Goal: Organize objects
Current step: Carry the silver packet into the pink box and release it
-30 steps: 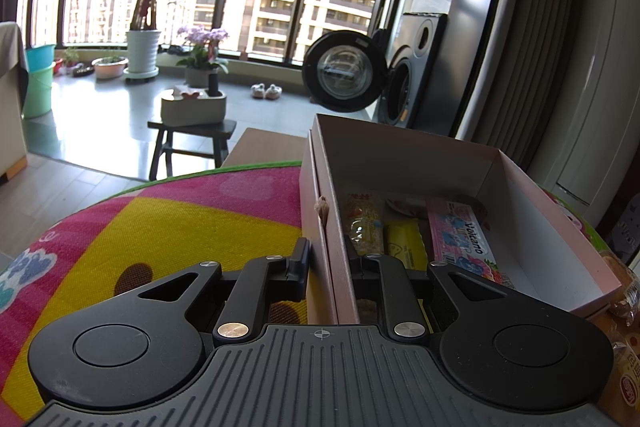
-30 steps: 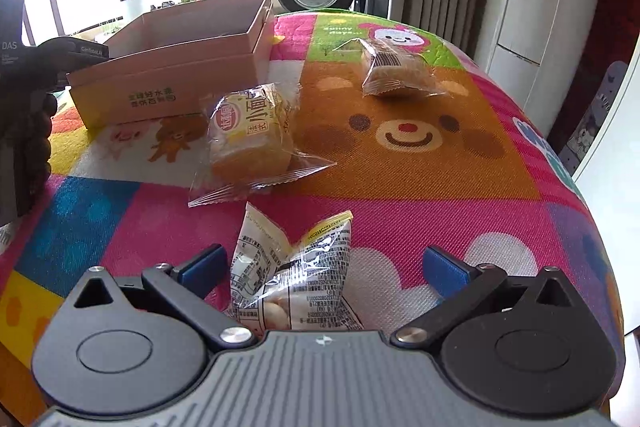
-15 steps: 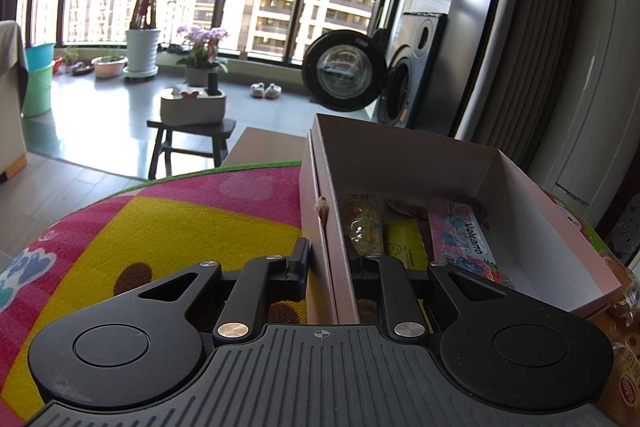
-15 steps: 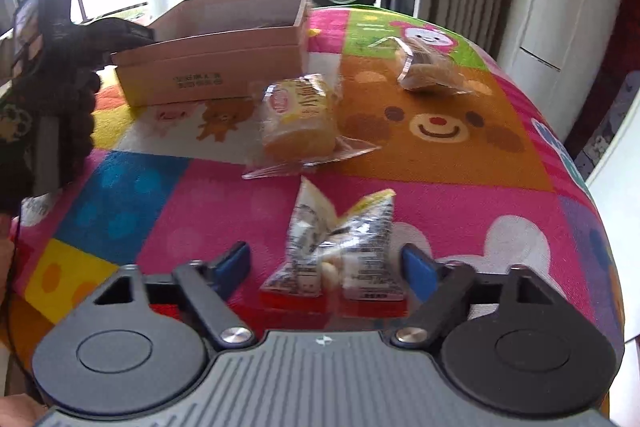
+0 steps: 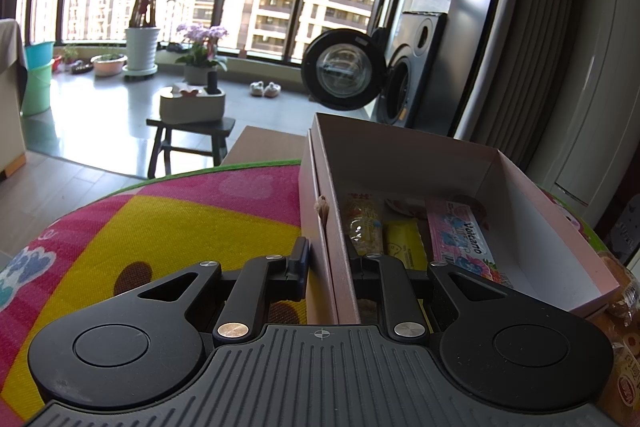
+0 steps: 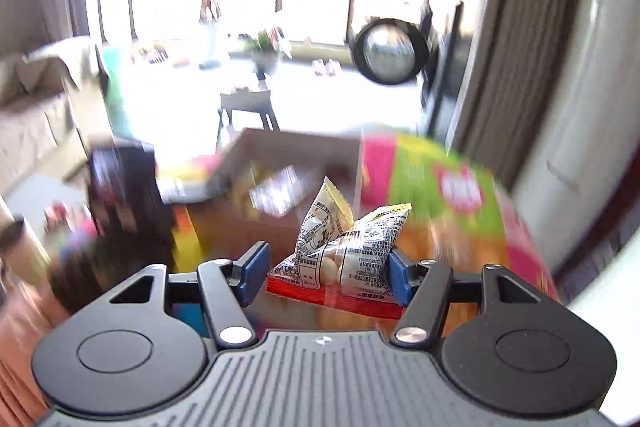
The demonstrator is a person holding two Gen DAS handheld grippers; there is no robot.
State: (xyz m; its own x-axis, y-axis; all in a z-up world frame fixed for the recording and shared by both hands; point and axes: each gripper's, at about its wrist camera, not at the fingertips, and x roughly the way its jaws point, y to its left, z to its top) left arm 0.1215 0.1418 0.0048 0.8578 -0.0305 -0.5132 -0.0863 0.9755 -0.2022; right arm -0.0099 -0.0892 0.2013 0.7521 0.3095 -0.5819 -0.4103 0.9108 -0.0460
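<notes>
Box (image 5: 400,151) interior: open above — packets (image 5: 460,235) cover floor toward 12 o'clock.
Box wall (image 5: 320,227): blocks 12 o'clock.
Mat (image 5: 180,227): clear at 10 o'clock.

Snack packets (image 5: 460,239) lie inside box (image 5: 400,151) on table (image 5: 160,227).

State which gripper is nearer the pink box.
Left. The left gripper is clamped on the pink box wall; the right gripper, holding a snack packet, is short of it.

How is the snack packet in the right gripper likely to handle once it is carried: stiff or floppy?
Probably floppy: the snack packet is crinkled film, its top corners sticking up loose above the right gripper. Likely light, since it looks puffy with a few small round pieces showing inside. The glossy film may slip, as the fingers pinch only its lower part.
</notes>
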